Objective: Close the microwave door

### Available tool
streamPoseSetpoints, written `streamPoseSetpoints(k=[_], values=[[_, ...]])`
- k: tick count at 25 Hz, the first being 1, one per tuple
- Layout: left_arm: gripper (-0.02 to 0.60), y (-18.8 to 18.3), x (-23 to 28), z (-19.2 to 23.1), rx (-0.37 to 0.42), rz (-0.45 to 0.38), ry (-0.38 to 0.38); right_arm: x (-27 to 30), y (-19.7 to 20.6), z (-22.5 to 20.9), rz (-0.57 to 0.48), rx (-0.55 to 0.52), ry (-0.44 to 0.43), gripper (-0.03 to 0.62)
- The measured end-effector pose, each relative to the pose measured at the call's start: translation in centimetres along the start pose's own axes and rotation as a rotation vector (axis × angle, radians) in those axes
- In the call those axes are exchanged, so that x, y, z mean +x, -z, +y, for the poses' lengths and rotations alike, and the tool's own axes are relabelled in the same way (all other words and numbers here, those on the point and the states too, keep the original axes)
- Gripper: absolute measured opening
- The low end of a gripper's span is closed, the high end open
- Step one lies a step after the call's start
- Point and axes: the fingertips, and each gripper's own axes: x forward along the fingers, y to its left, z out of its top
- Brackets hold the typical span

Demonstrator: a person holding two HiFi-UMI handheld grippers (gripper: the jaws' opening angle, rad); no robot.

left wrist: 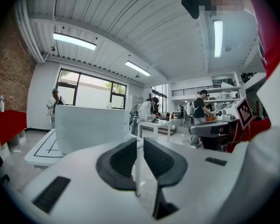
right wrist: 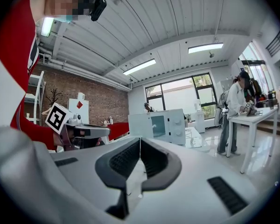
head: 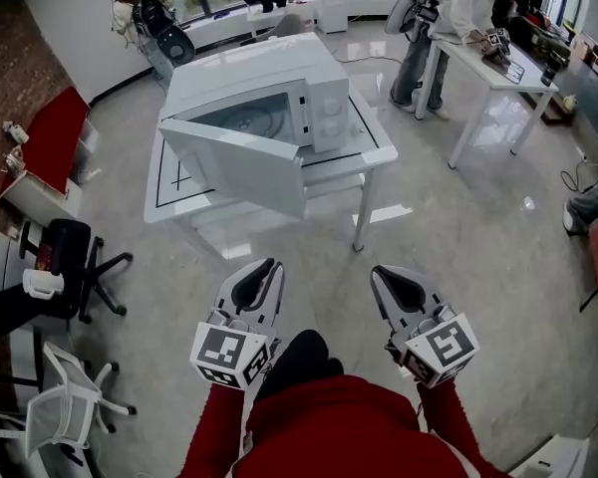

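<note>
A white microwave [head: 279, 88] stands on a white table [head: 374, 153] ahead of me. Its door [head: 234, 162] hangs wide open, swung out toward me on its left-side hinge. Both grippers are held low near my body, well short of the table. My left gripper [head: 269, 265] points at the door; its jaws stand a narrow gap apart with nothing between them. The left gripper view [left wrist: 140, 140] shows the door's white panel [left wrist: 91, 125] beyond the tips. My right gripper [head: 377, 271] is shut and empty. In the right gripper view [right wrist: 140, 139] the microwave [right wrist: 161, 125] is far ahead.
A black office chair [head: 70, 257] and a white chair [head: 65, 406] stand at the left. A red-covered bench [head: 50, 137] lies by the brick wall. A person [head: 458, 8] leans over a second white table [head: 488, 68] at the back right. Bare glossy floor lies between me and the microwave table.
</note>
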Motion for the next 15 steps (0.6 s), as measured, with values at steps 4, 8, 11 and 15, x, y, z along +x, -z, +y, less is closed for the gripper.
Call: streamPoseSetpoints(k=[4, 8, 11, 15], values=[[0.040, -0.3, 0.5, 0.4, 0.001, -0.003, -0.004, 0.8, 0.1, 0.0, 0.007, 0.029, -0.012, 0.015], [0.040, -0.3, 1.6, 1.3, -0.005, -0.009, 0.002, 2.1, 0.7, -0.4, 0.032, 0.014, -0.014, 0.015], [0.040, -0.3, 2.9, 2.2, -0.007, -0.007, 0.008, 3.6, 0.5, -0.7, 0.033, 0.012, -0.016, 0.015], [0.044, -0.5, 5.2, 4.1, -0.011, -0.008, 0.002, 6.2, 0.1, -1.5, 0.024, 0.004, -0.026, 0.015]])
